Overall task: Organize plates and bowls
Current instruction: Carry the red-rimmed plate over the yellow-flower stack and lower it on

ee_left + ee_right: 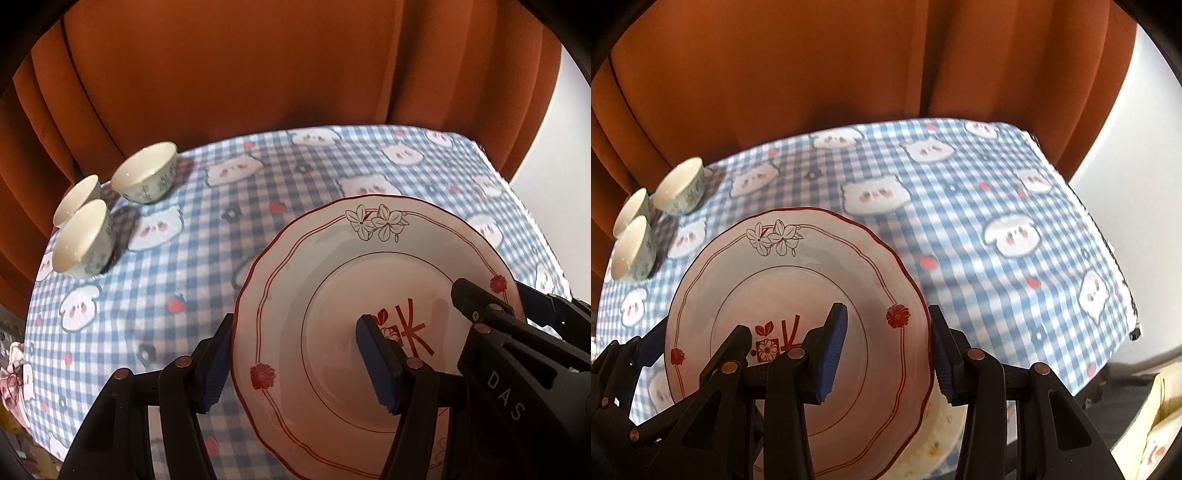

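A white plate (369, 258) (798, 266) with a red scalloped rim, flowers and a red centre mark hangs tilted above the table. My left gripper (295, 326) is shut on its left rim, one blue pad on the face and one outside the edge. At the opposite rim my right gripper (886, 310) is shut the same way. Three small white bowls (146, 173) (679, 184) with green patterns stand upright together at the table's far left. Part of a pale yellowish plate (938, 439) shows below the held plate; I cannot tell what it rests on.
A blue-and-white checked tablecloth (229, 184) (997, 206) with cartoon faces covers the table. Orange curtains (240, 66) hang right behind it. The table's right edge (1108, 236) drops off beside a white wall. Pale fabric (1160, 424) lies low at the right.
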A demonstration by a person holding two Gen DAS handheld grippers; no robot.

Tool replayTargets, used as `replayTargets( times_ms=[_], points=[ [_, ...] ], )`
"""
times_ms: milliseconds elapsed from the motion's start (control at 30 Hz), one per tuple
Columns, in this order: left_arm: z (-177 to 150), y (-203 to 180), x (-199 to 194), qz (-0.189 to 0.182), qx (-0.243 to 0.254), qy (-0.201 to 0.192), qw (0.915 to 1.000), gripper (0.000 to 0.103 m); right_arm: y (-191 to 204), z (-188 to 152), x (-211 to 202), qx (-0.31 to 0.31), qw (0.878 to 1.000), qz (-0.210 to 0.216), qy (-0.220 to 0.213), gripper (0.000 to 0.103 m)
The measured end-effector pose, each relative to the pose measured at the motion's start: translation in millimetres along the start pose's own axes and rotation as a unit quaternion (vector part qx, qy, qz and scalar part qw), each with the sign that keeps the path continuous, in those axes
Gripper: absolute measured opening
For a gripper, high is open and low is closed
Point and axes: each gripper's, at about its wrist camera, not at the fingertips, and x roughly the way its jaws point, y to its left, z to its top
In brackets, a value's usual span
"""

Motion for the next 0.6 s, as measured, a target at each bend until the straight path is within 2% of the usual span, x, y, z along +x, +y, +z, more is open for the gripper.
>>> replayTargets(
  times_ms=[267, 600],
  points=[
    [-14, -30, 15, 0.007, -0.023, 0.037, 0.9990, 0.066, -30, -15, 20, -0.021, 0.999, 0.011, 0.033, 0.047],
    [-28, -51, 36, 0.033, -0.062, 0.062, 0.9956, 0.066, -50, -20, 51, -0.061, 0.996, 0.037, 0.054, 0.047]
  ],
)
